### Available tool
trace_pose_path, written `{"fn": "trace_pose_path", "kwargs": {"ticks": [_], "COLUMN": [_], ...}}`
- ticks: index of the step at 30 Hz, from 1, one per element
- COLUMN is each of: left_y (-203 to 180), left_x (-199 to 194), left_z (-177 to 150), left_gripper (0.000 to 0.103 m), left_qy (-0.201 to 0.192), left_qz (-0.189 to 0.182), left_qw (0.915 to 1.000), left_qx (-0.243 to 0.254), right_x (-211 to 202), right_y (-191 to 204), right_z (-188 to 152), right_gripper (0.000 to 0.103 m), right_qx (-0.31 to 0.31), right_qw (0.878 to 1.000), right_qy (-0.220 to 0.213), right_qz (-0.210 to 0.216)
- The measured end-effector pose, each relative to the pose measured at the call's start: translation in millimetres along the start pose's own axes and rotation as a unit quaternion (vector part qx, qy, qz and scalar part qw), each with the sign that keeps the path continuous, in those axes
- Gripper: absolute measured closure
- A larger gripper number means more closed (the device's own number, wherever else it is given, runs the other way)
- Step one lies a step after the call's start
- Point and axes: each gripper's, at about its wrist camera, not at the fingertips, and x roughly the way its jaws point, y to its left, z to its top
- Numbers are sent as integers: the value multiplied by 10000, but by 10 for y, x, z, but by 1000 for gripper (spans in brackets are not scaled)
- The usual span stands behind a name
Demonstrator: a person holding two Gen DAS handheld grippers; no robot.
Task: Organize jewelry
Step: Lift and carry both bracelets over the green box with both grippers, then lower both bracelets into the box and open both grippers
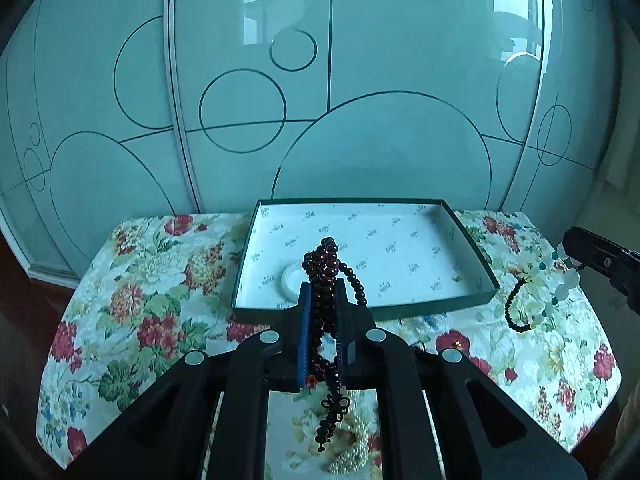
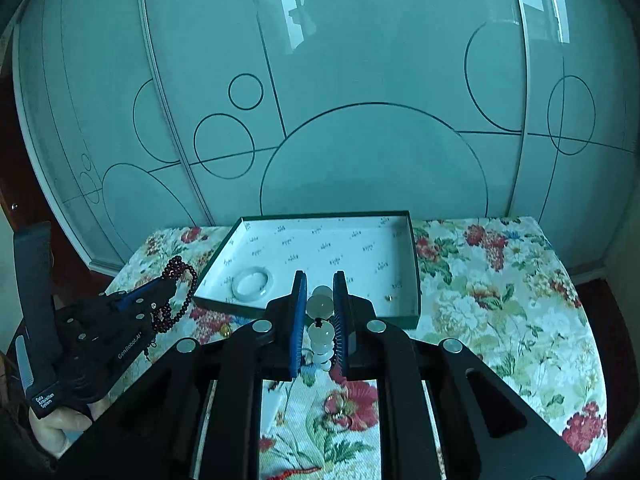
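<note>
My left gripper [image 1: 323,292] is shut on a dark red bead string [image 1: 326,276], held above the table in front of the green-edged box [image 1: 472,256]; its tassel hangs below. It also shows in the right wrist view [image 2: 168,280] with the dark red beads [image 2: 180,280]. My right gripper [image 2: 320,280] is shut on a white bead string [image 2: 321,320], in front of the box [image 2: 414,264]. From the left wrist view the right gripper [image 1: 570,246] holds the white and dark beads [image 1: 560,292] dangling. A white bangle [image 2: 253,282] lies in the box's near left corner.
The table carries a floral cloth [image 1: 152,300]. A pearl strand [image 1: 356,444] lies on it under my left gripper. A small gold piece [image 2: 388,298] sits in the box, another [image 1: 457,344] on the cloth. A glass wardrobe door [image 1: 320,100] stands behind.
</note>
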Motion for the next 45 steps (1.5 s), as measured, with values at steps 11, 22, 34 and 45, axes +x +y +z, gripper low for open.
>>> {"fn": "trace_pose_path", "kwargs": {"ticks": [11, 22, 34, 45], "left_y": [-71, 13, 72, 178], "left_x": [794, 1695, 1894, 1233], "left_z": [430, 183, 69, -57], "left_gripper": [92, 92, 33, 33], "left_qy": [69, 739, 946, 843], "left_qz": [60, 142, 78, -54], "left_qw": [9998, 9971, 9954, 9960], "left_qx": [173, 103, -140, -300], "right_x": [869, 1804, 1999, 1153], "right_y": [-178, -489, -611, -501], "right_z": [305, 41, -84, -136], "right_gripper": [90, 89, 88, 79], "right_qx": [115, 399, 617, 517], "right_qw": [9997, 9935, 9892, 9944], "right_qy": [149, 921, 1194, 801], "right_qz": [-175, -537, -579, -451]}}
